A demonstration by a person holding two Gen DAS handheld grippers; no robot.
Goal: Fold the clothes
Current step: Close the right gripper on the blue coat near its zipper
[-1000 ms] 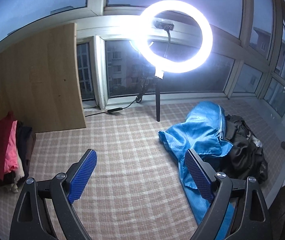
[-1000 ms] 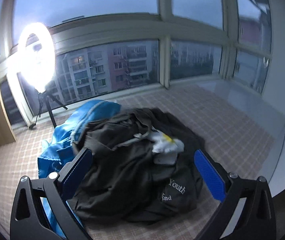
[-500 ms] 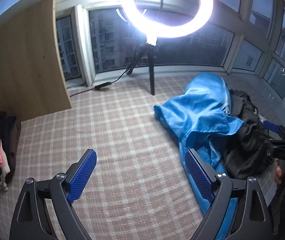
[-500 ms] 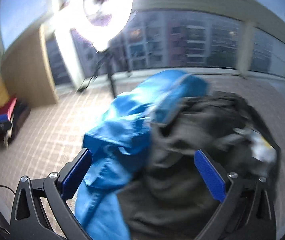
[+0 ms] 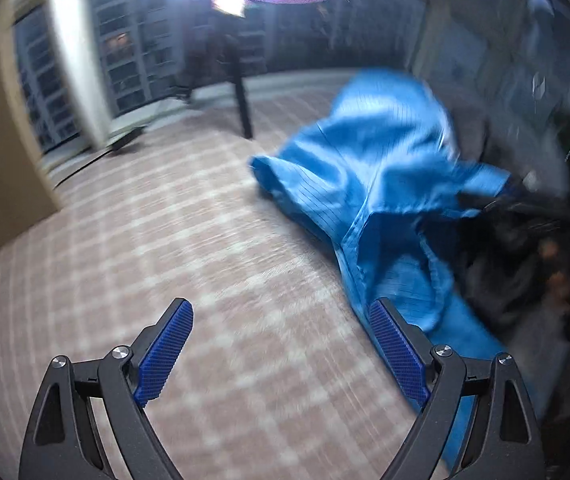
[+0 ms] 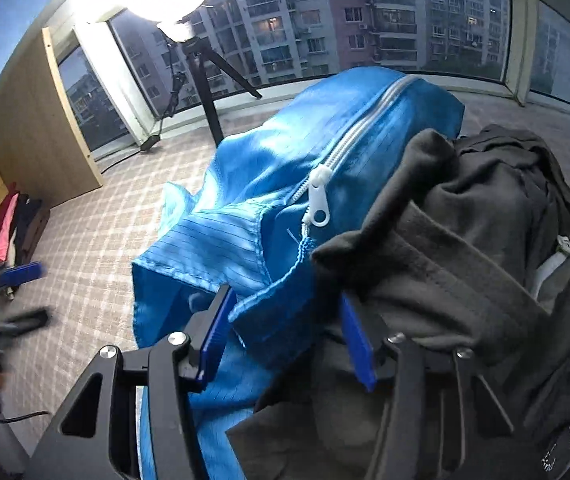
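A shiny blue zip jacket (image 6: 285,168) lies crumpled on the checked cloth surface (image 6: 97,240), and a dark grey garment (image 6: 485,232) is heaped against its right side. My right gripper (image 6: 283,300) has its jaws drawn in around a bunched corner of the blue jacket, with the dark fabric lapping over the right finger (image 6: 359,340). My left gripper (image 5: 281,308) hangs open above the bare checked cloth (image 5: 165,240), with nothing between its fingers. The blue jacket (image 5: 373,184) lies just beyond its right finger. That view is motion-blurred.
A lit ring light on a tripod (image 6: 205,80) stands at the back by the windows, with a cable along the sill. A wooden board (image 6: 41,128) leans at the left. Red, pink and dark clothes (image 6: 5,224) are stacked at the far left.
My right gripper dropped onto the pile and its jaws narrowed around the blue jacket's corner. My left gripper tilted down and moved closer to the jacket, still open.
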